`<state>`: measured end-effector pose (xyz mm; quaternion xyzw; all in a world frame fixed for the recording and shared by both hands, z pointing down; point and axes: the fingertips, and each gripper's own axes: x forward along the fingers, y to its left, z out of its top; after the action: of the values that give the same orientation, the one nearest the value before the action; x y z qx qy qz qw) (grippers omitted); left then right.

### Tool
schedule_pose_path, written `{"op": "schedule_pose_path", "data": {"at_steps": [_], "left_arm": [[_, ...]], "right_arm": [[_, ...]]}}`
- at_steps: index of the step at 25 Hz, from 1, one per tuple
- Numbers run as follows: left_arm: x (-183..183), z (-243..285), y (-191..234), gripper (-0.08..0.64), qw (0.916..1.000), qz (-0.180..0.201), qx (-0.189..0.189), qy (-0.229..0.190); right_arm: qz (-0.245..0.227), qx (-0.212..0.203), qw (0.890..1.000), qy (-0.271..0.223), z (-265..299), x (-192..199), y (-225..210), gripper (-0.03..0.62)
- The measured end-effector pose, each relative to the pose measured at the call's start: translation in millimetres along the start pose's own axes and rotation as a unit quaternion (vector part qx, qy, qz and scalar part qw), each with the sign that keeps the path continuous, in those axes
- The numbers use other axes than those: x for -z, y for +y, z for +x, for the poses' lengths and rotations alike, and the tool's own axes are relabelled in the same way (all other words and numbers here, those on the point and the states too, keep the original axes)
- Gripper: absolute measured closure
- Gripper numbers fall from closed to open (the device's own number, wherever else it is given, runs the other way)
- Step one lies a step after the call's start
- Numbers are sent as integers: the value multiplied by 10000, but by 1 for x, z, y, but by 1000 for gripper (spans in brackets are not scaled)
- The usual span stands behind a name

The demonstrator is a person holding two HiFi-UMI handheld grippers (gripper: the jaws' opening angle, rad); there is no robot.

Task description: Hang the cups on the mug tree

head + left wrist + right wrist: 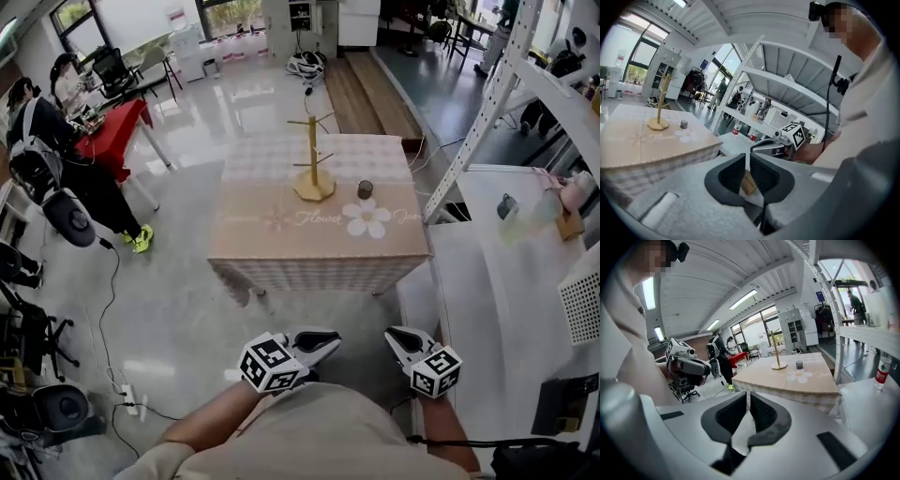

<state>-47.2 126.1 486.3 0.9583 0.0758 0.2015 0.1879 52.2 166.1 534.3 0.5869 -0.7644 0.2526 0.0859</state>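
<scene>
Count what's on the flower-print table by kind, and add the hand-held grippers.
Mug tree: 1
Cup: 1
Hand-held gripper: 2 (left hand-held gripper, right hand-held gripper)
Total: 4

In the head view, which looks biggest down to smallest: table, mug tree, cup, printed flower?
1. table
2. mug tree
3. printed flower
4. cup
All sit at a similar distance, so the order seems safe.
</scene>
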Motion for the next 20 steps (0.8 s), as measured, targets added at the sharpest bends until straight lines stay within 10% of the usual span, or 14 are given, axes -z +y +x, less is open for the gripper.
{"op": "schedule_pose_path", "data": {"at_steps": [9, 20], "left_arm": [[-41, -10, 106, 523, 9998, -186, 51, 10], [-96, 7, 214, 523, 9910, -792, -1018, -366]], "right_arm": [[90, 213, 9997, 47, 92, -64, -70, 505], [-454, 151, 9977, 476, 231, -128, -220, 422]]}}
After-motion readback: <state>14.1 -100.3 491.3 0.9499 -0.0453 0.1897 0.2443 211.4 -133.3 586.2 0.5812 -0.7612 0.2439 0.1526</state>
